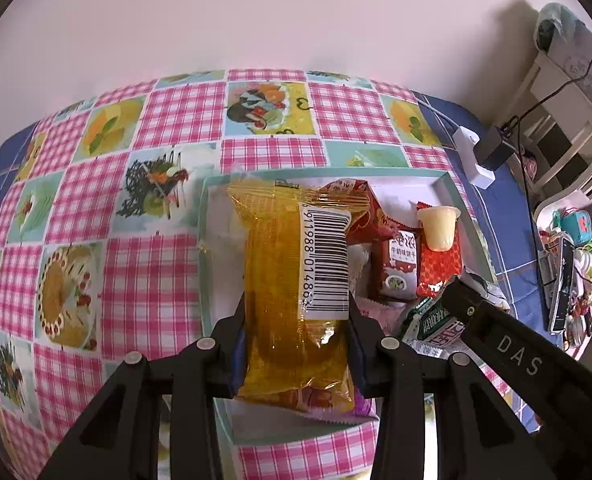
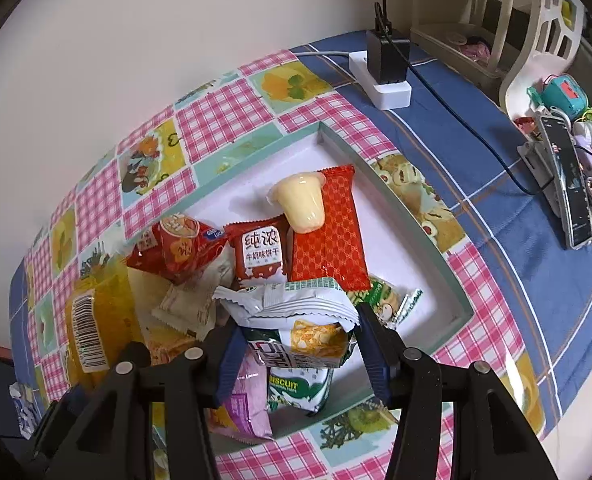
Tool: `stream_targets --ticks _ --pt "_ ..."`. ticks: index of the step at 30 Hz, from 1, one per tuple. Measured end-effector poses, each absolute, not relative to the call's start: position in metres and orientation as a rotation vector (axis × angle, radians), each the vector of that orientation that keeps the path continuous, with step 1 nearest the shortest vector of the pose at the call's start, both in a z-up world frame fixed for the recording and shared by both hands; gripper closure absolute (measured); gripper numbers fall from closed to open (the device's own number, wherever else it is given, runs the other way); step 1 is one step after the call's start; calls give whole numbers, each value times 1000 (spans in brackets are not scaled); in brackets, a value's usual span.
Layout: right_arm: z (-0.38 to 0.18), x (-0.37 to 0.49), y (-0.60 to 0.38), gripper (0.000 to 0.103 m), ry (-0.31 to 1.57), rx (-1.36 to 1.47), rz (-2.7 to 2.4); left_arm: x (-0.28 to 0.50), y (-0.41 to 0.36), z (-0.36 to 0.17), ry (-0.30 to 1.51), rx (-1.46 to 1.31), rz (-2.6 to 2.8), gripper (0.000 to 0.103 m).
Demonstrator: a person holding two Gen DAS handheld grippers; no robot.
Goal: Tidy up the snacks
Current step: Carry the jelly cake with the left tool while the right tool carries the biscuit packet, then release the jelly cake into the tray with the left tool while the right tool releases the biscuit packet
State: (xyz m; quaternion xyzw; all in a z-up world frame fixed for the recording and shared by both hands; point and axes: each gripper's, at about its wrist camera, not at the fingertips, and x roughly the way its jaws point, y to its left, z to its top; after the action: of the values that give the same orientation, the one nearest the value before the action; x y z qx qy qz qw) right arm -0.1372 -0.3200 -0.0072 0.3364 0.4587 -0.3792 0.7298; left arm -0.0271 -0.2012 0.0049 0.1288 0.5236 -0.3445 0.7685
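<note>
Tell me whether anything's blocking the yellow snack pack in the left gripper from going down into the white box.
Nothing stands between them: the left gripper holds the yellow snack pack right over the white box. Bare floor shows at the box's left side; red packets crowd the right, where the right gripper holds a green-and-white packet.

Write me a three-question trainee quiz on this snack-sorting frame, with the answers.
1. True or false: the left gripper is shut on the yellow packet.
2. What rests on the red patterned packet? A) jelly cup B) phone C) charger
3. What holds the snacks?

Key:
1. True.
2. A, the jelly cup.
3. The shallow white tray. The right gripper grips a white-and-green biscuit packet over it.
</note>
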Motion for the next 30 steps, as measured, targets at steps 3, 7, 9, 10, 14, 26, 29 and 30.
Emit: stream_targets --ticks 3,7,9,10,14,26,29,30 --pt "-9 -135 -322 47 1007 742 -832 -24 -204 2 1135 272 -749 61" --pt "-10 -130 -323 47 1004 731 -826 -21 -209 -4 1137 281 -747 61" --pt "-11 -128 -324 47 1003 730 -823 -19 -211 -7 1143 280 -747 61" --pt "-12 -127 -324 47 1005 731 -818 -19 -212 -8 1142 280 -747 61" --pt "-14 -123 -325 46 1007 727 -817 -19 -216 -10 1137 290 -748 59" --pt "-8 -128 -327 41 982 751 -834 -15 -213 -1 1126 293 -736 40" --pt "-4 -130 -327 38 972 748 -834 -13 -207 5 1133 280 -728 35" --pt "-3 -131 -328 37 970 746 -832 -13 -206 7 1137 278 -724 32"
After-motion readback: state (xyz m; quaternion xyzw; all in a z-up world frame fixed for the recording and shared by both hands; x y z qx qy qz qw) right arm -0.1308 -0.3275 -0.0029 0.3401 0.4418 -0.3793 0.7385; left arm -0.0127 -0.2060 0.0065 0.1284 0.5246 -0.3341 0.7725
